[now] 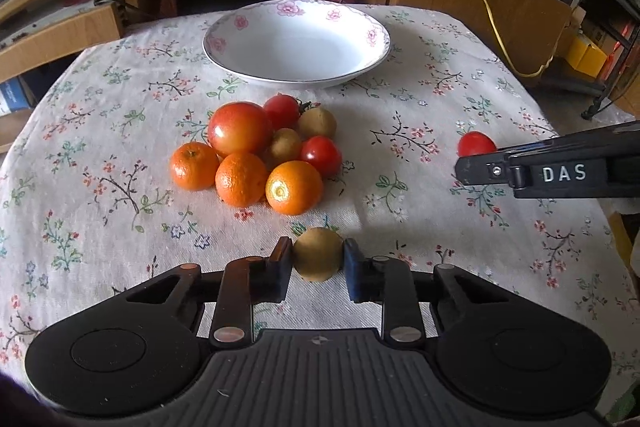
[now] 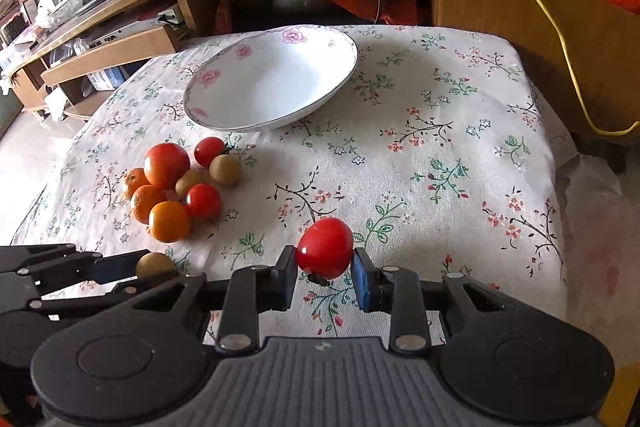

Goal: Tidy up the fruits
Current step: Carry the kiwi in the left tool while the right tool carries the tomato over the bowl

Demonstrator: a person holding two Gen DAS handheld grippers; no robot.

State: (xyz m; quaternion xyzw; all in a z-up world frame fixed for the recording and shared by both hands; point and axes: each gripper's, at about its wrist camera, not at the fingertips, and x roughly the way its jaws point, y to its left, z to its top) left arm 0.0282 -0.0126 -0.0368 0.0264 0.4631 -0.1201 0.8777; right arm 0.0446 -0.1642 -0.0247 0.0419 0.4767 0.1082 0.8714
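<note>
**Both grippers closed on fruit beside the pile**

Meanwhile, the left gripper (image 1: 318, 261) had its two pads pressed against the sides of a small tan round fruit (image 1: 318, 259), the jaws drawn in close around it. That fruit sat just in front of the fruit pile (image 1: 256, 155), near the front of the flowered tablecloth (image 1: 420, 99). The right gripper (image 2: 325, 265) was likewise clamped tight on a small red tomato (image 2: 325, 247), its pads touching both flanks, out on bare cloth well apart from the pile.

The pile held three oranges at the front, among them the nearest orange (image 1: 294, 187), a large red-orange tomato (image 1: 239, 129) behind them, two small red tomatoes and two more tan fruits, all touching or just beside one another. A white bowl with pink flowers on its rim (image 1: 372, 37) stood behind the pile, near the far edge of the table, with nothing in it.

In the right wrist view, the left gripper and its tan fruit showed at the lower left. A yellow cable (image 2: 560, 43) hung down the wooden furniture beyond the table.
</note>
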